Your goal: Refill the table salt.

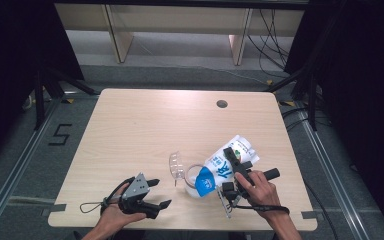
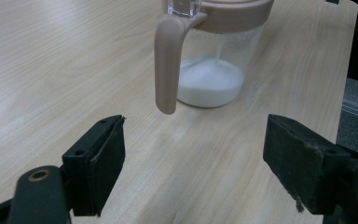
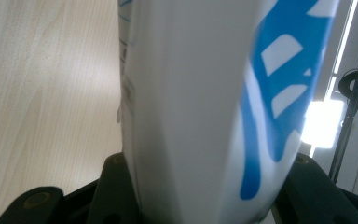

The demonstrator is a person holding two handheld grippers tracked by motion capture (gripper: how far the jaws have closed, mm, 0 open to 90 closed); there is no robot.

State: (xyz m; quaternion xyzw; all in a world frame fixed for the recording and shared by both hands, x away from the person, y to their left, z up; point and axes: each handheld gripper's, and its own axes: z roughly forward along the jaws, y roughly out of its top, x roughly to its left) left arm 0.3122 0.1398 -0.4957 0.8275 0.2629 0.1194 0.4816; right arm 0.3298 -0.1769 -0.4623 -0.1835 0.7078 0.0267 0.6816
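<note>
Right claw (image 1: 236, 170) clenched on tilted white-and-blue bag (image 1: 225, 162), mouth down-left over lidded clear jug (image 2: 216, 60) mid-tabletop (image 1: 145, 125), white granules streaming in; left claw (image 1: 152, 192) released, idle, jug handle (image 2: 165, 65) just ahead.

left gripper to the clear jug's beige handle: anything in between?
Nothing visible. The open left gripper faces the clear plastic jug with a beige rim, and only bare light wooden table lies before its beige handle. The white-and-blue bag, tilted over the jug in the right gripper, sits on the jug's far side.
</note>
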